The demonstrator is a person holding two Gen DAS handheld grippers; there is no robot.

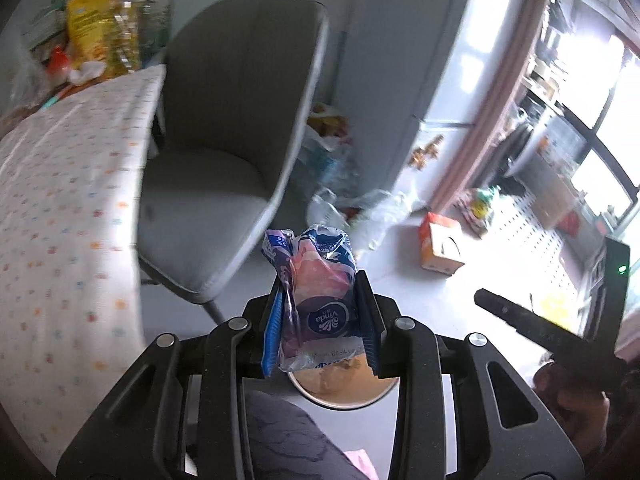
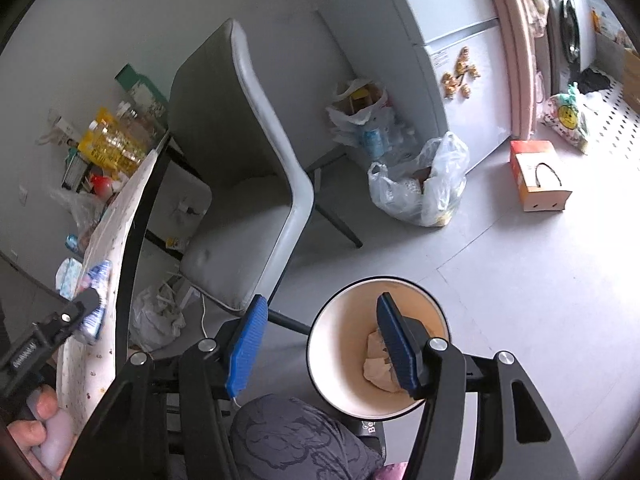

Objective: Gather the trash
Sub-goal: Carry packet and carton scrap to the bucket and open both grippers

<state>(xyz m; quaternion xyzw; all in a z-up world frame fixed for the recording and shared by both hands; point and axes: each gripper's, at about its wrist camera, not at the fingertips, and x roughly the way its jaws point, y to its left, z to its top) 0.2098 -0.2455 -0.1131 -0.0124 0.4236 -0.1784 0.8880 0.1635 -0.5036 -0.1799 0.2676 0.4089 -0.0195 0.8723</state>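
Left claw (image 1: 320, 312) squeezed shut on crumpled tissue pack wrapper (image 1: 316, 292), held just above and behind bin (image 2: 378, 350). Right claw (image 2: 320, 344) wide open, nothing held, over bin. Wrapper to be carried above bin mouth, then dropped straight in.

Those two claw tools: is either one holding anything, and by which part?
The left gripper clamps a crumpled tissue wrapper around its lower half. The right gripper holds nothing, jaws open above the bin.

Grey floor (image 2: 520, 280) carries a bin (image 2: 320, 360) (crumpled paper inside), plastic bags (image 2: 420, 192), orange carton (image 2: 536, 176).
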